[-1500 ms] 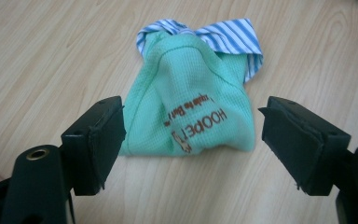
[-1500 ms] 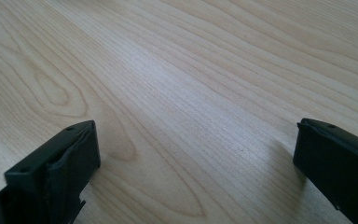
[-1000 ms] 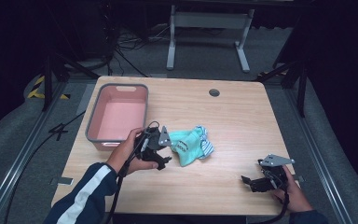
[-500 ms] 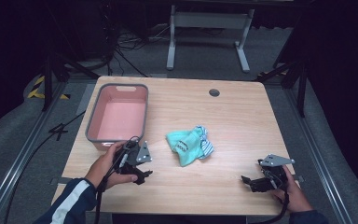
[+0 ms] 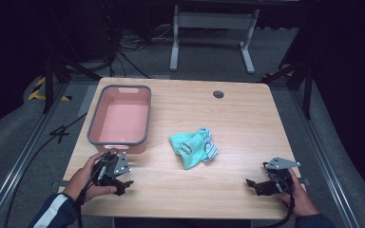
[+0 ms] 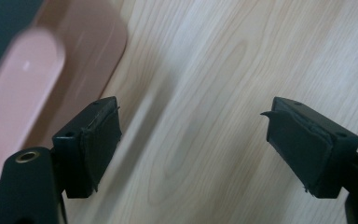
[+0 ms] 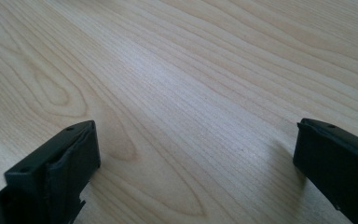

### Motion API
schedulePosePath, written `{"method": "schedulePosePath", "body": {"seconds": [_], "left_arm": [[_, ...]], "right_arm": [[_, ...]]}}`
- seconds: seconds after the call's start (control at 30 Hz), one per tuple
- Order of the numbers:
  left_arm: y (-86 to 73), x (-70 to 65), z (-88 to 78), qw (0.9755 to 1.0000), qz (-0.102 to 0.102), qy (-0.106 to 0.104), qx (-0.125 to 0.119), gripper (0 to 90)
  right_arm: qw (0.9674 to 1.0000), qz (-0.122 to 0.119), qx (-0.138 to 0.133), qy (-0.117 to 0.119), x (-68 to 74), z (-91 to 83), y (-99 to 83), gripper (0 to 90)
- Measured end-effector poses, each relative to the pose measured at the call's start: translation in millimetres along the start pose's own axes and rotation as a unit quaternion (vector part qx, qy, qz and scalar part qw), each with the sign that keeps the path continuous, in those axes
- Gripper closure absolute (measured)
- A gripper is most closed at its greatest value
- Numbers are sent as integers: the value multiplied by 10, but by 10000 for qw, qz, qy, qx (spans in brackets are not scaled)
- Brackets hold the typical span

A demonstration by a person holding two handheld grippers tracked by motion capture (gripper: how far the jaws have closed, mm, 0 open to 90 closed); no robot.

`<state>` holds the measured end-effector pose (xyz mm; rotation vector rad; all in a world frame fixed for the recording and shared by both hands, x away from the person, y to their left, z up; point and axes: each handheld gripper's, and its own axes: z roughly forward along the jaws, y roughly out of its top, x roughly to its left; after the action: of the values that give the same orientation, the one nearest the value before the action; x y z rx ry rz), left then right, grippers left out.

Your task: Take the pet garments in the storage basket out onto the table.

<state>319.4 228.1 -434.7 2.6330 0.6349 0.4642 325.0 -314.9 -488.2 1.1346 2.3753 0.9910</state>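
**Table inventory: two hand-held grippers, one bin, one cloth bundle**

Item 1. Wooden table [image 5: 247, 118], light grain, with a round dark cable hole [image 5: 218, 94] near its far edge.

Item 2. Pink bin [image 5: 120, 121] with a grey rim, sitting on the table's left half, its long side running away from the person. Its inside is looking bare. In the left gripper view a blurred pink corner of it [image 6: 32, 79] is showing at upper left.

Item 3. Teal cloth bundle [image 5: 192, 147], crumpled, with a striped blue-and-white patch at its right side. It is lying near the table's middle, right of the bin and well apart from both grippers.

Item 4. Left gripper [image 5: 121, 176], held in the person's left hand [image 5: 86, 176] at the near left of the table, just in front of the bin's near end. In the left gripper view [image 6: 193, 140] its jaws are standing spread wide over bare wood, pinching nothing.

Item 5. Right gripper [image 5: 255, 185], held in the person's right hand [image 5: 300, 197] at the near right corner, a grey plate on top. In the right gripper view [image 7: 196, 158] its jaws are likewise standing wide apart, with bare wood between them.
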Motion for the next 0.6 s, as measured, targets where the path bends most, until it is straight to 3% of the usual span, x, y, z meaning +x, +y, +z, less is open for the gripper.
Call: {"method": "schedulePosePath", "body": {"seconds": [0.03, 0.13, 0.23, 0.3, 0.33, 0.37, 0.4, 0.43, 0.47, 0.5, 0.53, 0.6], "left_arm": [[0, 0, 0, 10000, 0, 0, 0, 180], [-237, 93, -3, 9981, -485, -197, -314, 173], [-364, 130, 9, 9969, -606, -289, -409, 172], [-569, 198, 79, 9947, -827, -379, -470, 172], [-569, 198, 79, 9947, -827, -379, -470, 172], [-683, 237, 109, 9908, -1092, -471, -649, 149], [-739, 268, 112, 9887, -1220, -462, -735, 152], [-739, 268, 112, 9887, -1220, -462, -735, 147], [-839, 305, 130, 9837, -1455, -434, -961, 142], [-887, 303, 147, 9811, -1514, -418, -1131, 126], [-925, 295, 158, 9792, -1534, -415, -1261, 110], [-928, 296, 155, 9792, -1541, -387, -1265, 104]], "right_arm": [[10000, 0, 0, 0, 0, 0, 0, 5], [10000, -1, -2, 0, 0, 0, 0, 6], [10000, -2, -1, 1, 0, 0, 0, 6], [10000, 0, -1, 1, 0, 0, 0, 5], [10000, 1, -1, 1, 0, 0, 0, 6], [10000, 0, 0, 2, 0, 0, 0, 6], [10000, -1, -1, 3, -1, 0, 0, 6], [10000, -1, -1, 3, -1, 0, 0, 6], [10000, -14, -2, 13, -3, -1, -1, 6], [10000, -20, -1, 19, -5, -2, -1, 6], [10000, -22, -2, 22, -5, -2, -2, 5], [10000, 2, -4, 27, -2, -4, -2, 6]]}}
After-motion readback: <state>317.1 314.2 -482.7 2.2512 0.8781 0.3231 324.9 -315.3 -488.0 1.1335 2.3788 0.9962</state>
